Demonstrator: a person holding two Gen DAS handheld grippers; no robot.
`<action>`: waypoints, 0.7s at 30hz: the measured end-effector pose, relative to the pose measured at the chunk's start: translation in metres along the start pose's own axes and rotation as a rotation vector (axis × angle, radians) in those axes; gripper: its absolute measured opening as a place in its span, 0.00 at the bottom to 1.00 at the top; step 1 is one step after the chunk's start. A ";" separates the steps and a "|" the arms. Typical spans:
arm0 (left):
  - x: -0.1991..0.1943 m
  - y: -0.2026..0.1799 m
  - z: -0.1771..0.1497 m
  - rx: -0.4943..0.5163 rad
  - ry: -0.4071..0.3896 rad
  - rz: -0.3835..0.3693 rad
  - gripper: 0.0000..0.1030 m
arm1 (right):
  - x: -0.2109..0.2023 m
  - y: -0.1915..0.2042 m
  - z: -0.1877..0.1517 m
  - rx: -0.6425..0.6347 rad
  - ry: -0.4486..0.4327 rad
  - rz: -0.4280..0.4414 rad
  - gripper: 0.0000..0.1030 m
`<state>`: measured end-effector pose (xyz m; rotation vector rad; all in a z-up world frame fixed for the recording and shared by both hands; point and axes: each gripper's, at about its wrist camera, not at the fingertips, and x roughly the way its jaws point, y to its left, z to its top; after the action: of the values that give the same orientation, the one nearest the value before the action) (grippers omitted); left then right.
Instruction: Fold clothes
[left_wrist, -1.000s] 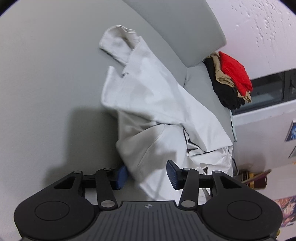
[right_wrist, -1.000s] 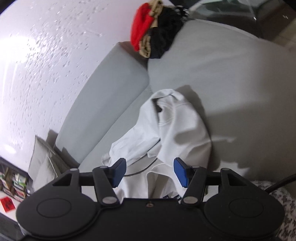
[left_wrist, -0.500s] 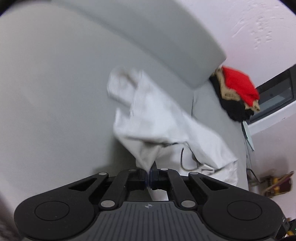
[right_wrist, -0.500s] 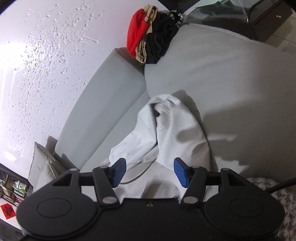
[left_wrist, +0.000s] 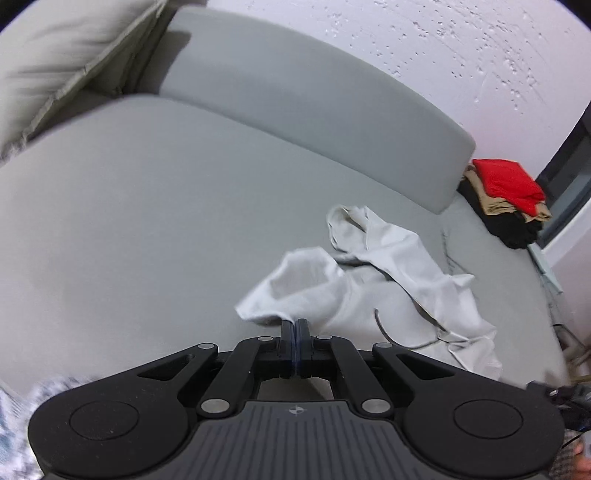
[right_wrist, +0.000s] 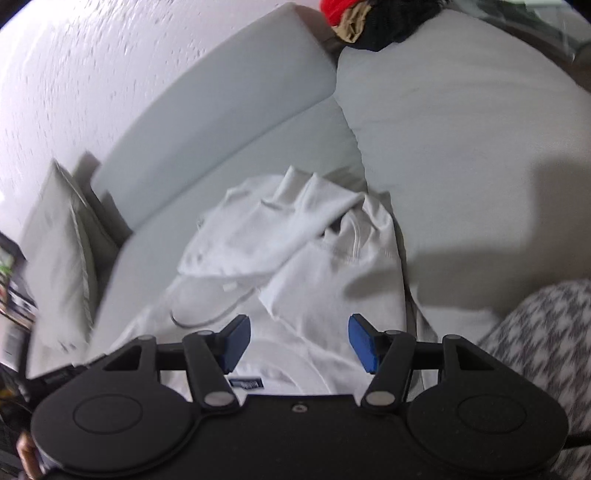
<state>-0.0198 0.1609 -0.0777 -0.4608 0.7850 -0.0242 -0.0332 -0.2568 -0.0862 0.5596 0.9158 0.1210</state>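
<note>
While clamping the left claw (left_wrist: 296, 325) tight on a rumpled edge of the white hoodie (left_wrist: 388, 266), with nothing but cloth between the pads, lifting that edge slightly off the grey sofa (left_wrist: 147, 221) and tenting the fabric toward the camera. Probably gripping there to get a hem or corner in hand, since spreading a bunched garment needs a firm anchor; which part of the hoodie exactly, not telling through the blur.

Holding the right claw (right_wrist: 299, 338) wide apart and gripping nothing, hovering low over the near end of the hoodie (right_wrist: 332, 266), just above a small dark label (right_wrist: 246, 384). Likely standing open like that to be ready for a second hold on the opposite side.

Lying crumpled across the sofa seat near the backrest, sprawling in loose ridges, with one part flopping over another and a drawstring (left_wrist: 384, 332) looping out. Showing no flat, squared shape anywhere in view.

Noticing, well apart at the far end of the sofa, a stack of red, tan and black clothes (left_wrist: 506, 199), looking neatly folded and perhaps marking where finished pieces are going.

Judging by all this, working somewhere in the straightening of the hoodie, with folding proper calling for it lying flat.
</note>
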 end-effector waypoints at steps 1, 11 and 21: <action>0.002 0.001 0.001 -0.002 0.002 -0.014 0.00 | 0.004 0.006 -0.003 -0.025 0.015 -0.018 0.56; 0.021 0.007 -0.005 -0.057 0.064 -0.078 0.00 | 0.024 0.023 -0.048 -0.346 -0.022 -0.235 0.53; 0.031 -0.002 -0.012 -0.023 0.071 -0.039 0.00 | 0.056 0.043 -0.054 -0.616 -0.183 -0.316 0.21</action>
<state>-0.0055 0.1481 -0.1050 -0.4988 0.8470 -0.0683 -0.0355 -0.1792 -0.1301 -0.1464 0.7277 0.0589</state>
